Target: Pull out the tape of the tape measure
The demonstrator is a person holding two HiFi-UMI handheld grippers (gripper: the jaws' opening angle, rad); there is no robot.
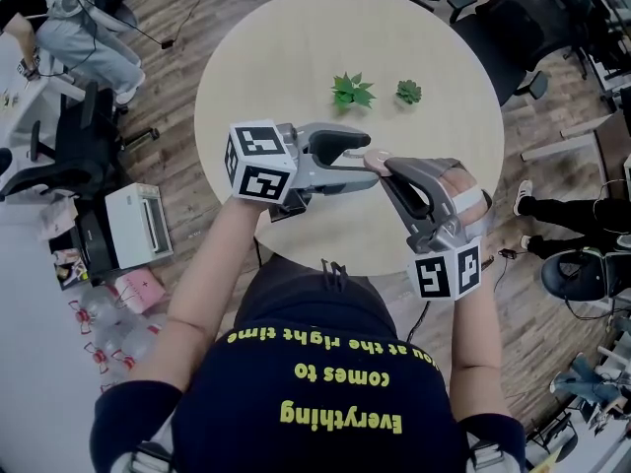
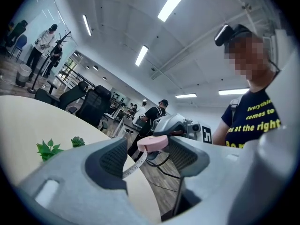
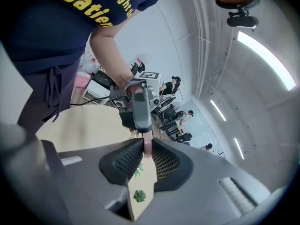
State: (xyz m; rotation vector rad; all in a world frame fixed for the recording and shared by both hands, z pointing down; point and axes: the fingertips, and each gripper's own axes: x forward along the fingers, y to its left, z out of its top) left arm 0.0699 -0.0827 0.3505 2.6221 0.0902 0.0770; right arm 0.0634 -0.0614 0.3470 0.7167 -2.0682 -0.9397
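Wood flooring (image 1: pixel 187 18) is surrounding the round bench (image 1: pixel 276 67), which is carrying a leafy green plant (image 1: pixel 352 90) and a smaller plant (image 1: pixel 408 91) on its far half. You are holding both grippers above the near part of the bench, with their tips facing each other.

The right gripper (image 3: pixel 146 157) is clamping the pink tape measure (image 3: pixel 147 146) edge-on. Its jaws are standing narrow, with the pads pressing on both flat faces of the case. The tape measure is hanging in the air over the bench, clear of its surface.

The left gripper (image 2: pixel 149 157) is pointing at the case with its jaws standing wide apart and gripping nothing. A short length of white tape (image 2: pixel 134 165) is trailing from the case down between those jaws. You cannot tell whether it is touching a pad.
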